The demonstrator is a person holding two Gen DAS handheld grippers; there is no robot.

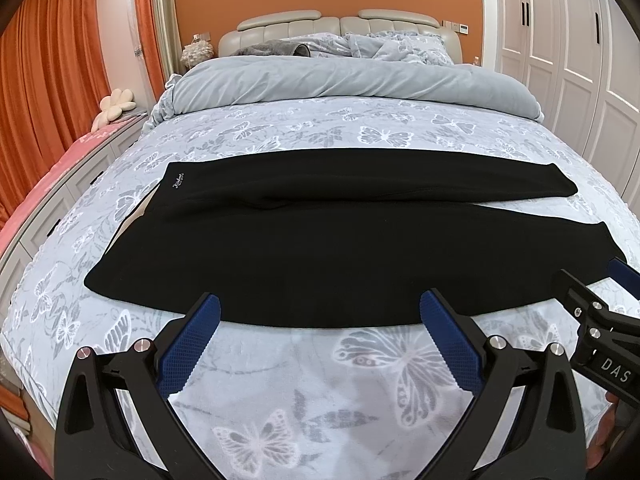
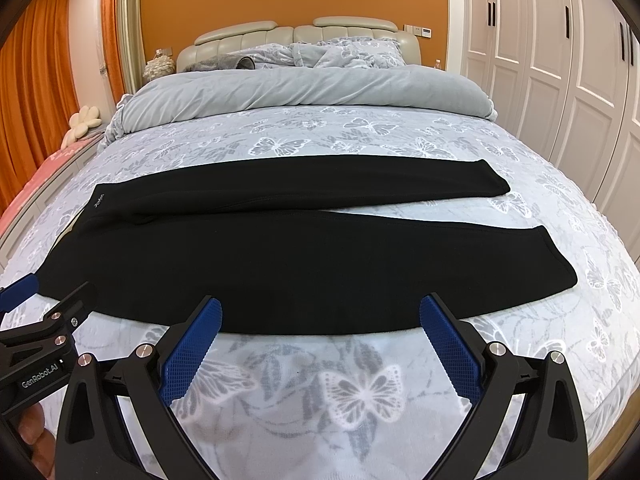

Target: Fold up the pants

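Observation:
Black pants (image 1: 320, 248) lie flat across the bed, waistband at the left, two legs running right, slightly apart at the cuffs; they also show in the right wrist view (image 2: 280, 256). My left gripper (image 1: 320, 306) is open and empty, its blue pads (image 1: 188, 344) just short of the near edge of the near leg. My right gripper (image 2: 320, 306) is open and empty, its pads (image 2: 452, 344) at the same near edge, further right. The right gripper also shows at the right edge of the left wrist view (image 1: 600, 300). The left gripper shows at the left of the right wrist view (image 2: 36, 308).
The bed has a grey butterfly-print cover (image 1: 320, 380). A rolled grey duvet (image 1: 340, 80) and pillows lie at the headboard. White wardrobe doors (image 2: 560, 80) stand to the right. Orange curtains (image 1: 48, 80) and a low cabinet with a pink cloth are on the left.

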